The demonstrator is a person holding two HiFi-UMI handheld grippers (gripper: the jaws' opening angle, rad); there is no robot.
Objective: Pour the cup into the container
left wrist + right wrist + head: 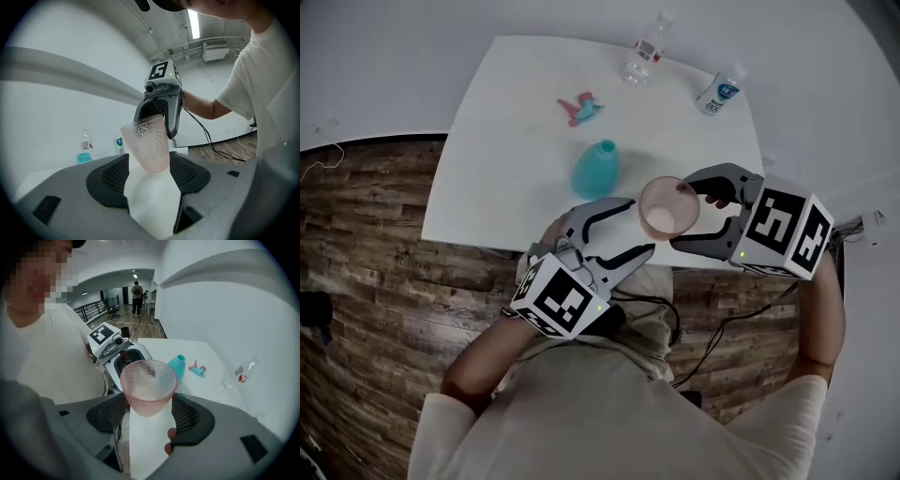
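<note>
A pink, dimpled, see-through cup (668, 208) hangs upright over the near edge of the white table (487, 187). My right gripper (686, 214) is shut on it, a pad on each side of its lower part, as the right gripper view shows for the cup (149, 386). My left gripper (630, 228) stands open just left of the cup; its jaws flank the cup (146, 144) without pressing it. A teal container (595, 169) rests on the table beyond the cup. The cup looks empty.
Two clear plastic bottles (647, 52) (719, 89) stand at the table's far edge. A small pink and teal object (581, 108) lies near the middle. Wooden floor surrounds the table, and cables trail from both grippers.
</note>
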